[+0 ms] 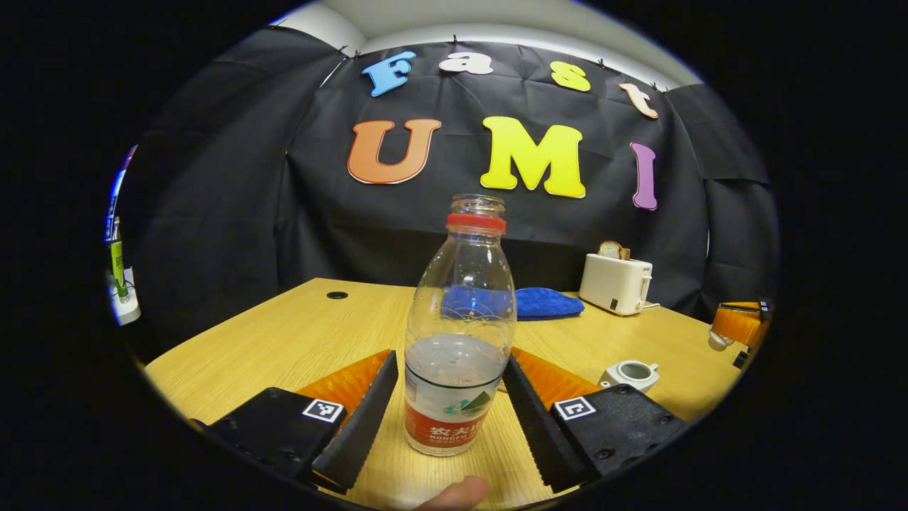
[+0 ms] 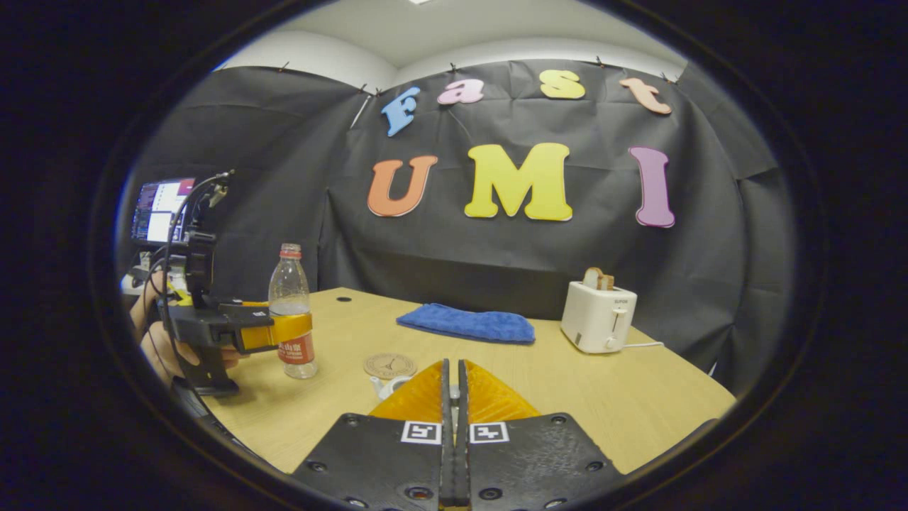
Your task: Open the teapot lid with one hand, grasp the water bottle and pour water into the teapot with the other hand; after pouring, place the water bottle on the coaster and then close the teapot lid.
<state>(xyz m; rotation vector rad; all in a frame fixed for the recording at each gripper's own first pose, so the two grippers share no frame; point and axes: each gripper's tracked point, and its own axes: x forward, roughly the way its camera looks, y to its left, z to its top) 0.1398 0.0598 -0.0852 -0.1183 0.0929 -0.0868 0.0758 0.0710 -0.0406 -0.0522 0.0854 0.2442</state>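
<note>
A clear water bottle (image 1: 460, 333) with a red neck ring and no cap stands on the wooden table (image 1: 284, 341), about a third full. My left gripper (image 1: 450, 419) is open, its fingers flanking the bottle's lower half with slim gaps. In the right gripper view the same bottle (image 2: 291, 319) stands between the left gripper's fingers (image 2: 273, 331). The white teapot (image 1: 630, 373) sits at the right with its top open. My right gripper (image 2: 452, 376) is shut; in the left gripper view it (image 1: 738, 323) hovers right of the pot with a white lid (image 1: 718, 341) at its tips. A round coaster (image 2: 389, 365) lies beyond the teapot (image 2: 386, 387).
A blue cloth (image 2: 467, 323) lies at the back of the table, and a white toaster (image 2: 597, 317) with bread in it stands at the back right. A hand (image 2: 159, 348) holds the left gripper at the table's left edge, with a monitor (image 2: 160, 209) behind it.
</note>
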